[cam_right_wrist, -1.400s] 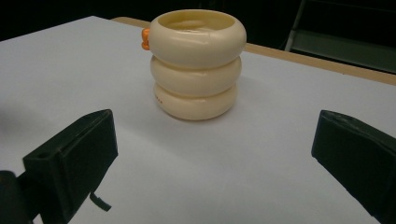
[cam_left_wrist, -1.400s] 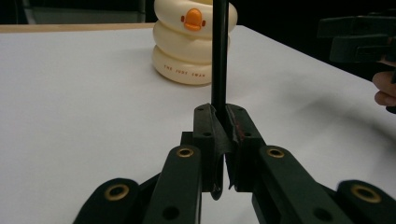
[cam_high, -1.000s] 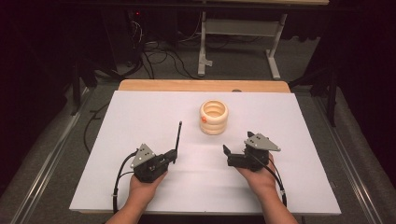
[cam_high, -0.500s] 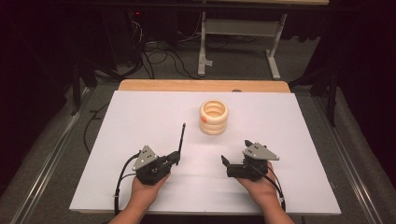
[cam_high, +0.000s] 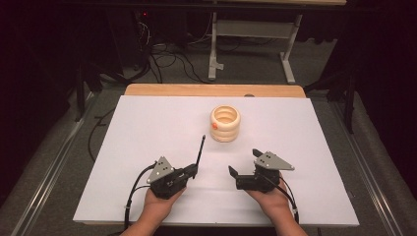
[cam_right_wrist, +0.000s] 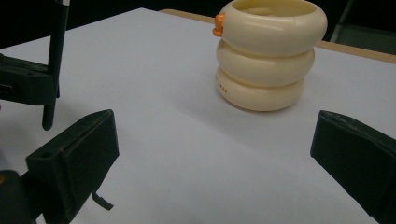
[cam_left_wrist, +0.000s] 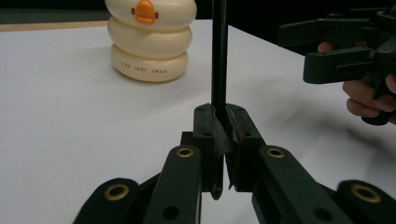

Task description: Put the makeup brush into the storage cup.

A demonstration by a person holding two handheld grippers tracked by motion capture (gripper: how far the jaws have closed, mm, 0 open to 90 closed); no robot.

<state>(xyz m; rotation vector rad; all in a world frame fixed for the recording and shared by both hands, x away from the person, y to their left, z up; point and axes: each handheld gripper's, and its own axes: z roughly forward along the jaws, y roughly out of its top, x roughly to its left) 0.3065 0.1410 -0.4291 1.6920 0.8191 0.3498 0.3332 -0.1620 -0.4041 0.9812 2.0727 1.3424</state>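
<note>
While both hands rest near the person's edge of the white table, we record the following, taking the cream holder as our landmark.

We find the holder standing upright on the table, a stack of three rounded rings with an open top and a small orange beak-like piece on its upper ring. In the left gripper view the beak faces that camera, and small lettering runs along the lowest ring.

We note the left gripper on the near side of the holder and to its left, well apart from it. Its jaws are clamped on a thin black pen. In the left gripper view the pen rises straight out from between the closed pads and passes just to the right of the holder. In the high view the pen's free tip points toward the holder but stops short of it, with bare table between.

We note the right gripper on the near side of the holder and slightly to its right, likewise well apart. In the right gripper view its jaws stand wide, with nothing between them but bare table, and the holder sits beyond the gap.

We observe the two grippers facing each other across a short stretch of table, not touching.
</note>
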